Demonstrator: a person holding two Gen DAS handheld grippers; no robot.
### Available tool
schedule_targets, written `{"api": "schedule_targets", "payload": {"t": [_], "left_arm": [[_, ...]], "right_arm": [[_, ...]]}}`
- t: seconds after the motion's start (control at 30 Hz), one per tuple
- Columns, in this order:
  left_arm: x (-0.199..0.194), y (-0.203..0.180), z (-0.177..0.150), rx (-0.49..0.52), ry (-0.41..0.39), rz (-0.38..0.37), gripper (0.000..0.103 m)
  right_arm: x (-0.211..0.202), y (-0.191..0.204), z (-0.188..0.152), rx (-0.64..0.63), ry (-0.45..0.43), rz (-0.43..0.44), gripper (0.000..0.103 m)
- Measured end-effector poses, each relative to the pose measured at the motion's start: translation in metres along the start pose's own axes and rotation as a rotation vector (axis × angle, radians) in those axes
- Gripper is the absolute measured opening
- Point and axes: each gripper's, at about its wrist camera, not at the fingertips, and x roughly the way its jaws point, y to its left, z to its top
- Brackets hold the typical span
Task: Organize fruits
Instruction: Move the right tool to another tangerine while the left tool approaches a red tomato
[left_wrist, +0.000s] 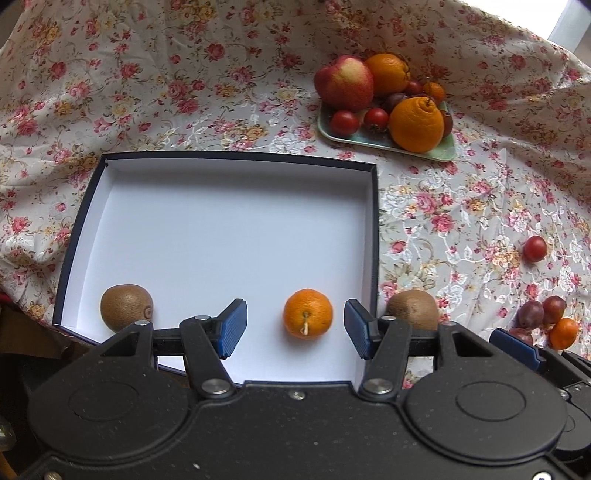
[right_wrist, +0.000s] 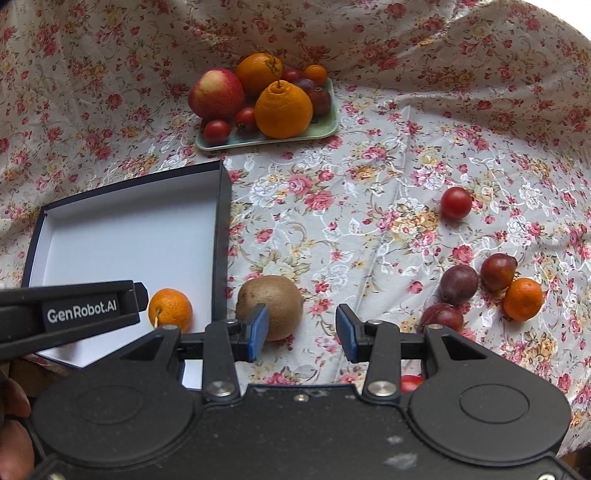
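Observation:
A dark-rimmed box (left_wrist: 236, 157) with a white floor holds a kiwi (left_wrist: 125, 306) near its front left corner and a small mandarin (left_wrist: 307, 313). My left gripper (left_wrist: 295, 326) is open, its blue pads on either side of the mandarin without touching it. Outside the box's right wall lies a second kiwi (right_wrist: 271, 304). My right gripper (right_wrist: 302, 330) is open just right of that kiwi, its left pad in front of the fruit. The box (right_wrist: 221, 221) and mandarin (right_wrist: 170, 309) also show in the right wrist view.
A green tray (right_wrist: 325, 127) at the back carries an apple (right_wrist: 216, 92), oranges and small red fruits. On the floral cloth to the right lie a red tomato (right_wrist: 456, 202), plums (right_wrist: 459, 283) and a mandarin (right_wrist: 522, 299). A hand (right_wrist: 13, 424) shows at the lower left.

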Motion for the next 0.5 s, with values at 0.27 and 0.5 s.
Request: {"api": "schedule_targets", "payload": {"t": [0.27, 0.5], "left_arm": [[-0.01, -0.041, 0.0, 0.108, -0.044, -0.011, 0.061], [-0.007, -0.077, -0.004, 0.158, -0.03, -0.061, 0.061]], "right_arm": [[-0.009, -0.055, -0.001, 0.088, -0.018, -0.052, 0.044], [-0.009, -0.119, 0.002, 0.237, 0.0, -0.094, 0.044]]}}
